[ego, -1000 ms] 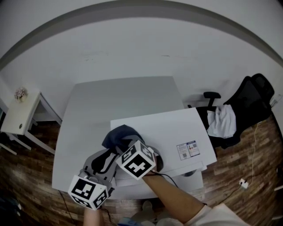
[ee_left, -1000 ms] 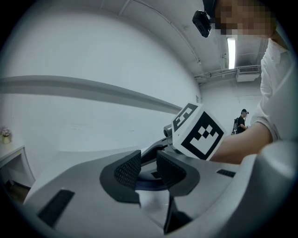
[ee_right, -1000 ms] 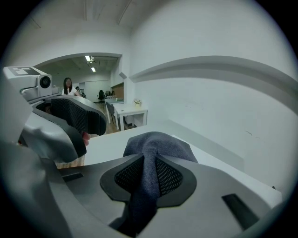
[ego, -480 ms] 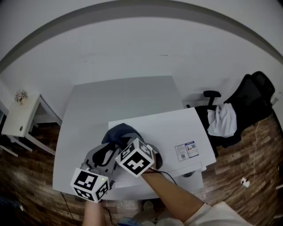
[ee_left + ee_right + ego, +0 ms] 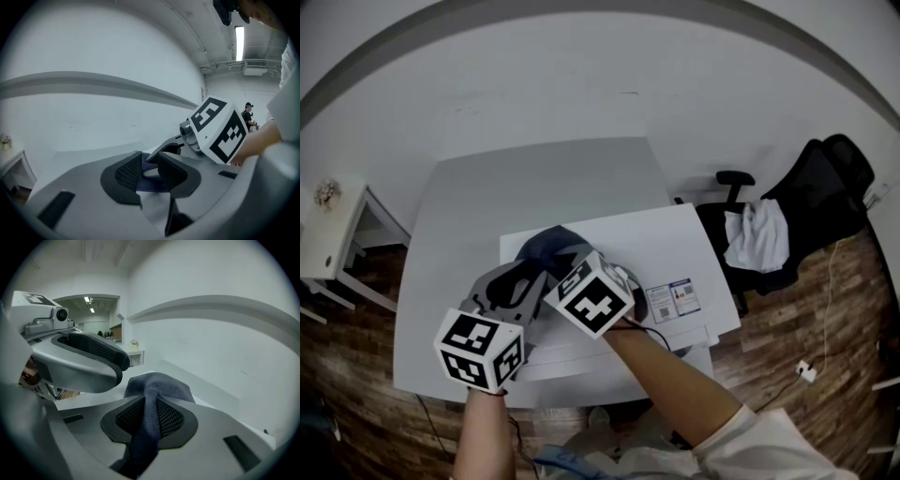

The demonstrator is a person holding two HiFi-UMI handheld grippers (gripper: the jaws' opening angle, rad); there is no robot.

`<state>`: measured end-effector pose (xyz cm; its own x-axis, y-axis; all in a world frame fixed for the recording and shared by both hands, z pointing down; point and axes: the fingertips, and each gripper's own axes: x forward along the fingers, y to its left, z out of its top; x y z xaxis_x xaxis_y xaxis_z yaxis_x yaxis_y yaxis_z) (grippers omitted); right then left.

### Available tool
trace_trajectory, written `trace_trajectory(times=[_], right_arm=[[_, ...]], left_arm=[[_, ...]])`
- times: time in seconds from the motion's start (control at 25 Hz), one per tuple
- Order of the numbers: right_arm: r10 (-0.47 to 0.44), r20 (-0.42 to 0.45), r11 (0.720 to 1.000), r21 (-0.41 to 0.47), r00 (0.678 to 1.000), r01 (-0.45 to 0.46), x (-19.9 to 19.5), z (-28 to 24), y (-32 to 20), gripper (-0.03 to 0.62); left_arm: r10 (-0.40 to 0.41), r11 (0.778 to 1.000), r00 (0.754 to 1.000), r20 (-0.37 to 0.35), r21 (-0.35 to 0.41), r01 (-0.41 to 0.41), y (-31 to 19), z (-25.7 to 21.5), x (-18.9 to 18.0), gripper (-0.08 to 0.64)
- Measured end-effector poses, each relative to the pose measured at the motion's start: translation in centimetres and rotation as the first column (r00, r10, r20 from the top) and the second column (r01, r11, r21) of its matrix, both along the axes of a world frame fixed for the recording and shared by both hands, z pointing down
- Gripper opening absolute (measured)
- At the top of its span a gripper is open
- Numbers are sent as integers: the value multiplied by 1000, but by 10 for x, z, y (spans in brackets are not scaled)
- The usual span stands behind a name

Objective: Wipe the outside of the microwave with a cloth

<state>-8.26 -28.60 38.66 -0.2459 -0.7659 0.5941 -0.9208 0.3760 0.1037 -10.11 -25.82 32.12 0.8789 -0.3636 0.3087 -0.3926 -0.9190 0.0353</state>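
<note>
The white microwave (image 5: pixel 675 253) stands on a pale table (image 5: pixel 534 178), seen from above. A dark blue cloth (image 5: pixel 546 246) lies bunched on the left part of its top. My right gripper (image 5: pixel 572 261) is shut on that cloth (image 5: pixel 150 413), which runs down between its pads and spreads out ahead of them. My left gripper (image 5: pixel 523 274) sits close on the left of the right one, tip by the cloth's edge. In the left gripper view its jaws (image 5: pixel 150 168) stand a narrow gap apart, with blue cloth (image 5: pixel 149 185) showing behind the gap.
A black office chair (image 5: pixel 806 187) with a white garment (image 5: pixel 755 236) stands to the right of the table. A small white side table (image 5: pixel 328 234) is at the left. A printed label (image 5: pixel 673 300) sits on the microwave top. Wood floor surrounds the table.
The head view has shifted, so the table and microwave sit further left in it. Both grippers stay together at the cloth; the left gripper's cube has come up slightly.
</note>
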Motion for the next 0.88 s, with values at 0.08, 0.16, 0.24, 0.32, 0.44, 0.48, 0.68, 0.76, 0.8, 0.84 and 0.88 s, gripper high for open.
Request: trace_trajectory(times=[0.08, 0.16, 0.24, 0.32, 0.44, 0.48, 0.68, 0.76, 0.8, 0.84, 0.88], right_arm=[[-4, 13, 1000, -7, 1000, 4, 17, 1, 5, 87], [-8, 16, 1000, -15, 1000, 8, 35, 0, 12, 87], [-11, 15, 1000, -16, 1000, 12, 48, 0, 17, 87], [-15, 14, 1000, -16, 1000, 15, 54, 0, 21, 87], [-11, 5, 1000, -15, 1000, 11, 66, 0, 27, 87], [-6, 3, 1000, -16, 1000, 6, 71, 0, 29, 87], [27, -8, 1000, -15, 1000, -27, 100, 1, 43, 87], [45, -16, 999, -12, 999, -45, 115, 1, 47, 87], [56, -20, 998, -10, 998, -57, 123, 1, 49, 87], [70, -24, 997, -7, 997, -70, 132, 1, 50, 87], [85, -26, 996, -4, 996, -85, 141, 2, 52, 87]], left_arm=[[12, 1000, 1000, 10, -3, -12, 4, -2, 15, 104], [29, 1000, 999, 21, -13, -29, 12, -2, 30, 104], [46, 999, 998, 35, -21, -46, 19, -1, 41, 104], [62, 998, 997, 48, -27, -61, 25, 1, 49, 104], [86, 996, 995, 60, -33, -84, 33, 4, 60, 104], [93, 995, 994, 63, -37, -91, 36, 5, 64, 104], [125, 991, 988, 88, -48, -121, 51, 12, 84, 104], [140, 990, 986, 91, -49, -136, 56, 12, 93, 104], [148, 988, 985, 90, -49, -144, 59, 12, 97, 104], [155, 987, 984, 88, -50, -151, 62, 12, 101, 104], [162, 986, 983, 87, -50, -158, 65, 11, 104, 104]])
